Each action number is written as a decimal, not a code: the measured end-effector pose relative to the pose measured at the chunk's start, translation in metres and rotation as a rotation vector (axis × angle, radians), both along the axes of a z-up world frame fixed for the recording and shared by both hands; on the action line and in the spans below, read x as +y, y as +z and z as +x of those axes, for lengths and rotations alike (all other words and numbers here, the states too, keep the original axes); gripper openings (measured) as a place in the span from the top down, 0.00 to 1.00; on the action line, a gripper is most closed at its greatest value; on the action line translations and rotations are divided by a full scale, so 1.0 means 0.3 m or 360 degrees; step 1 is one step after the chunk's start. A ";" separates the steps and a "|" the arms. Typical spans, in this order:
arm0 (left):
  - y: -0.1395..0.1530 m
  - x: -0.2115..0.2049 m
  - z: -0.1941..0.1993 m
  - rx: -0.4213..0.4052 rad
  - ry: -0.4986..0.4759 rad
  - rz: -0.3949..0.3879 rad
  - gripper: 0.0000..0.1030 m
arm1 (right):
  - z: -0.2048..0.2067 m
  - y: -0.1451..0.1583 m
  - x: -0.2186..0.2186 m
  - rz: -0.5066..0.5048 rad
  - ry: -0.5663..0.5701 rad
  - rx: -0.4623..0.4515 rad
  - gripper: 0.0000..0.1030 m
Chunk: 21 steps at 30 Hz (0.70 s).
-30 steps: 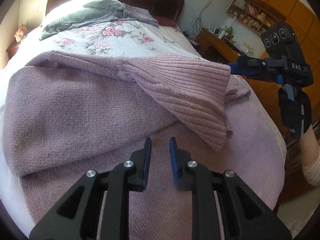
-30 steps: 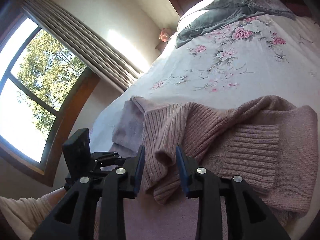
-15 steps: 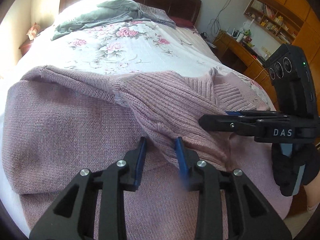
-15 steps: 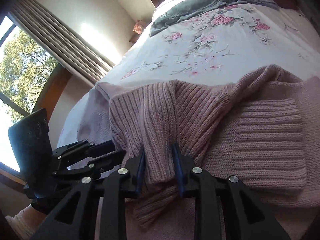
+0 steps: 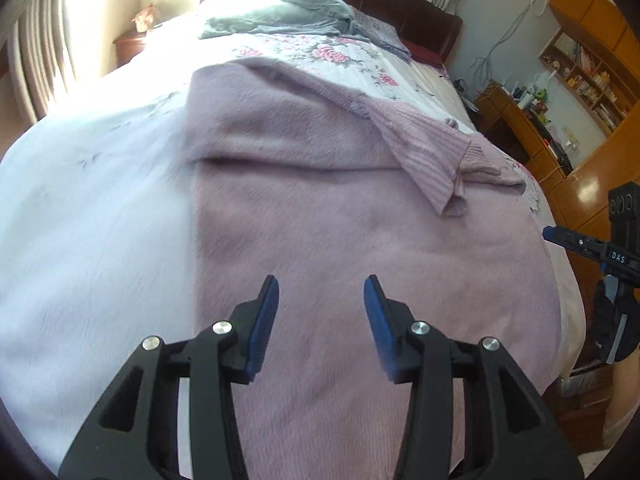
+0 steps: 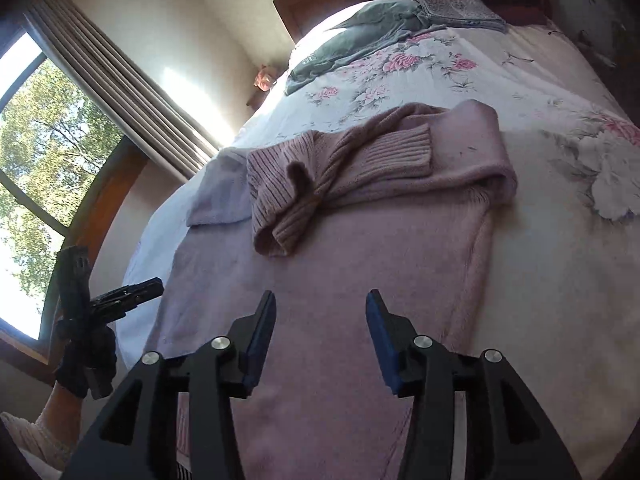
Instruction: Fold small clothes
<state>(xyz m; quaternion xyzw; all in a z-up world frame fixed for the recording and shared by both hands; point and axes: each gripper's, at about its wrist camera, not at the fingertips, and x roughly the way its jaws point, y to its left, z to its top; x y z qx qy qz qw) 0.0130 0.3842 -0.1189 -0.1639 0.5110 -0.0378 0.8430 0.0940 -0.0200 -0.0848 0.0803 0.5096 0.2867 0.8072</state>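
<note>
Over the near hem of the mauve sweater (image 5: pixel 360 240), both sets of fingers are held wide apart, gripping and touching nothing: left gripper (image 5: pixel 320 300), right gripper (image 6: pixel 320 312). Farther up the bed (image 6: pixel 560 80), the folded-in ribbed sleeves (image 6: pixel 320 184) sit loosely bunched. Risk judged: sleeves may slide out when the hem is lifted.

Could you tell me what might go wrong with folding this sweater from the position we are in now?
The ribbed sleeve lies bunched and loose across the pink sweater, so it may slip out in the next fold. Both left tongs and right tongs are open and empty, so nothing pins it.
</note>
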 end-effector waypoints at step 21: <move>-0.124 0.083 -0.566 0.0343 0.0279 -0.0013 0.53 | -0.528 -0.214 -0.186 -0.0246 0.0051 0.0311 0.51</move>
